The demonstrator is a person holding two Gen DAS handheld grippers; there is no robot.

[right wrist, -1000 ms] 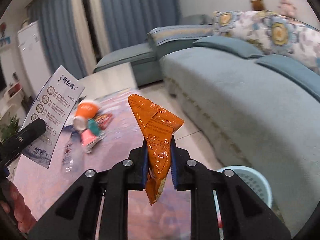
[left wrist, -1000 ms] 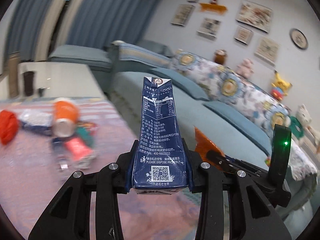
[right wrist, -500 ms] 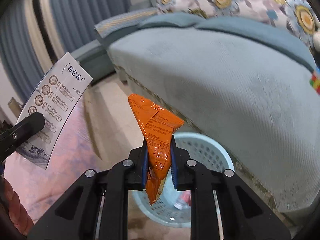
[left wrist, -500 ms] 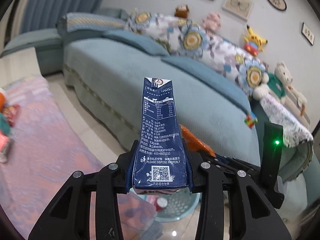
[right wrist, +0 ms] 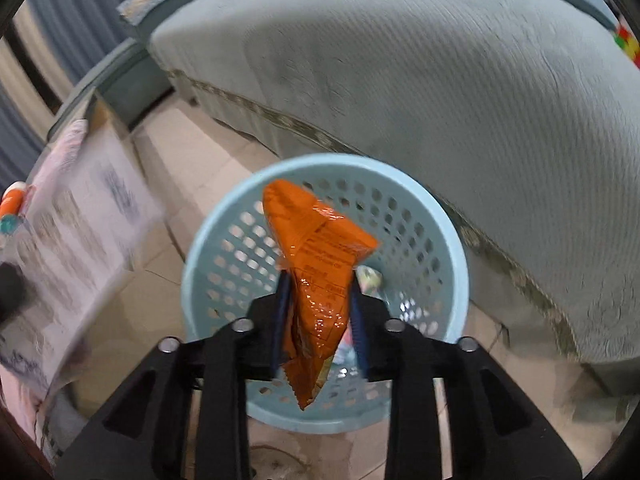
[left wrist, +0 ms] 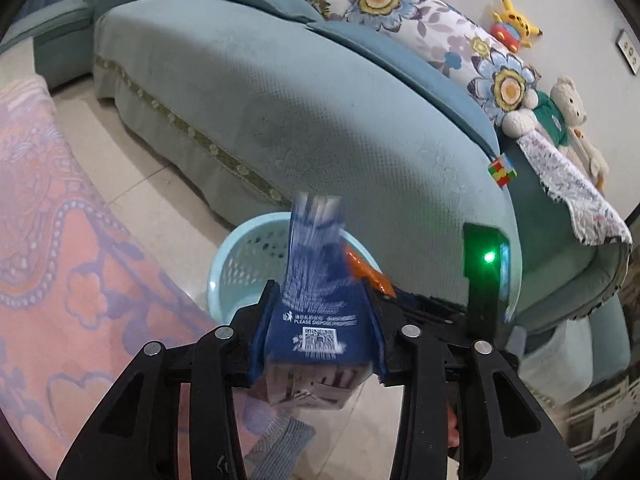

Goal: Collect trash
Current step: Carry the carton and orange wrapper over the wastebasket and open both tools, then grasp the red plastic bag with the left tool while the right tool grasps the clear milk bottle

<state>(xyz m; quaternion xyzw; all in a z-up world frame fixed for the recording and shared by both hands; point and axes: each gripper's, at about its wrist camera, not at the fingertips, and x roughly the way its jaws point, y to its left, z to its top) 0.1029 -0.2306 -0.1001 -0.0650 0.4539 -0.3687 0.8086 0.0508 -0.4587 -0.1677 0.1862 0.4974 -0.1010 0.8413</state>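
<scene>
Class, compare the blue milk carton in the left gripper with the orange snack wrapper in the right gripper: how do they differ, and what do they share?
The blue milk carton is a boxy printed pack; the orange snack wrapper is thin, crinkled, glossy film. The carton fills the left gripper jaw to jaw; the wrapper hangs narrow in the right gripper, its tail dangling below. Both are gripped above the pale blue perforated basket.

Carton (left wrist: 316, 280) top blurred; basket (right wrist: 452, 240) btm behind wrapper (right wrist: 320, 280).
</scene>
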